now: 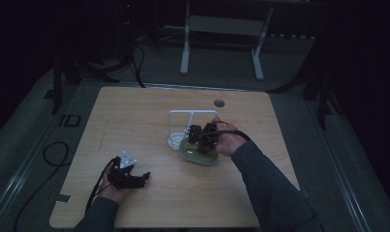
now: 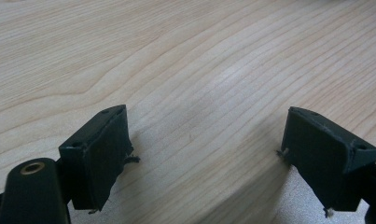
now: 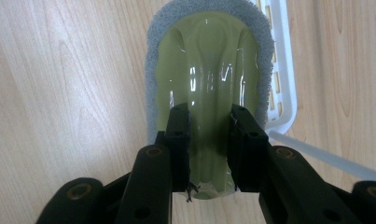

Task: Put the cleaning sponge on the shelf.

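High view: right gripper (image 1: 205, 137) on green scrubber (image 1: 199, 155) mid-table, touching white rack (image 1: 175, 116); left gripper (image 1: 129, 178) well apart near front edge, bare table (image 1: 134, 111) all round.
Left gripper view: jaws wide, empty, over bare wood.
Right gripper view: jaws narrow, clamping scrubber's green handle ridge; grey pad rim visible, rack edge just beside.

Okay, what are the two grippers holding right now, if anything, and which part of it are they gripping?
The right gripper is shut on the green scrubber, clamping its raised central handle ridge near the end closest to the gripper. The left gripper holds nothing; its jaws stand open over the bare table.
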Demonstrator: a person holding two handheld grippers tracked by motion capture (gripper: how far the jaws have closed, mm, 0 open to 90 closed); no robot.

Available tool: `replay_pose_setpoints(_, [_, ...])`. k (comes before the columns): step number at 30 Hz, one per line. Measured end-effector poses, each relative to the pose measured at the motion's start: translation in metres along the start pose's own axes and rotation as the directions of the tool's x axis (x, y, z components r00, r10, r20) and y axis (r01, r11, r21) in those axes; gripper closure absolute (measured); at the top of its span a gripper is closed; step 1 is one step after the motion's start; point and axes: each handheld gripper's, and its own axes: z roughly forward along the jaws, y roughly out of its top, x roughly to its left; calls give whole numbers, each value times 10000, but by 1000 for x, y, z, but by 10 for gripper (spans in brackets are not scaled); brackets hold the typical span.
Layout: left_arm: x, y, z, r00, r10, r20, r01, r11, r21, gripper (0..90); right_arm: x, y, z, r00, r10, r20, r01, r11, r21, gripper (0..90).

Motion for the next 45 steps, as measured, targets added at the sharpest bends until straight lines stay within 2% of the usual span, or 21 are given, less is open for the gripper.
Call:
replay_pose_setpoints(11, [0,0,0,10000,1,-6,-1,10000,10,154,-2,9,1,10000,40,90,-39,9999,-124,718])
replay_pose_setpoints(15, [0,0,0,10000,0,2,0,10000,15,154,-2,11,1,9996,-185,197,190,9995,-239,718])
replay_pose_setpoints(20, [0,0,0,10000,2,0,-2,10000,6,154,-1,15,1,9977,-517,432,518,9987,-16,718])
replay_pose_setpoints(32, [0,0,0,10000,3,2,-3,10000,8,154,0,25,1,9914,-1100,711,1104,9939,-14,718])
replay_pose_setpoints(39, [0,0,0,10000,4,1,-4,10000,9,154,0,26,2,9886,-1204,906,1207,9927,12,718])
replay_pose_setpoints(45, [0,0,0,10000,35,6,-35,10000,27,155,-2,28,2,9880,-1265,889,1279,9917,-112,719])
